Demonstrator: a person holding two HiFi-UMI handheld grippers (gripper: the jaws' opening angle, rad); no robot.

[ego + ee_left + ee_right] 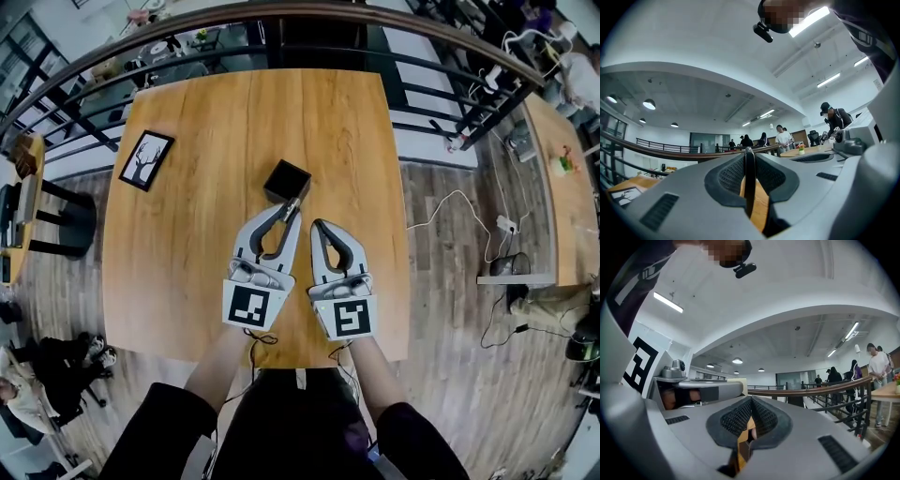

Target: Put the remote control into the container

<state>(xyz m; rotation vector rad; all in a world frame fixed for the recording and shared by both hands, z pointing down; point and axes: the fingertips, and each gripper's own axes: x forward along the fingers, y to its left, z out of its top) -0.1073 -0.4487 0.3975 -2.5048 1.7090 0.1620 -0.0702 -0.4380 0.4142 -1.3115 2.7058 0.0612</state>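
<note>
Head view, left to right.

1. Wooden table (pixel 178 281), light grain, rounded corners; dark curved railing (pixel 281 17) beyond the far edge.
2. Picture frame (pixel 146 159), black, lying flat toward the table's 10 o'clock corner; black antlered silhouette on white inside. Well apart from all other items.
3. Left gripper (pixel 289 215), grey, held over the table near its 6 o'clock edge, tips aimed to 12 o'clock. Marker cube at the rear with a black-and-white square pattern on top. Tongs pinching the remote control (pixel 292 205), a slim silver-and-dark bar jutting from the tips toward 12 o'clock. In the left gripper view, seen edge-on as a thin dark upright strip (pixel 749 180) clamped between the ribbed pads.
4. Container (pixel 287 180), small black open-topped cube, just past table centre, at 12 o'clock of the left tips. Far end of the remote at its near corner; contact not determinable.
5. Right gripper (pixel 319 226), at 3 o'clock of the left one, parallel to it. Rear cube with a second square pattern. Tongs pressed together, nothing between; pads meeting in the right gripper view (pixel 750 400).
6. Plank floor (pixel 441 281) at 3 o'clock, with a white cable (pixel 450 201).
7. Second wooden table (pixel 555 197), far right.
</note>
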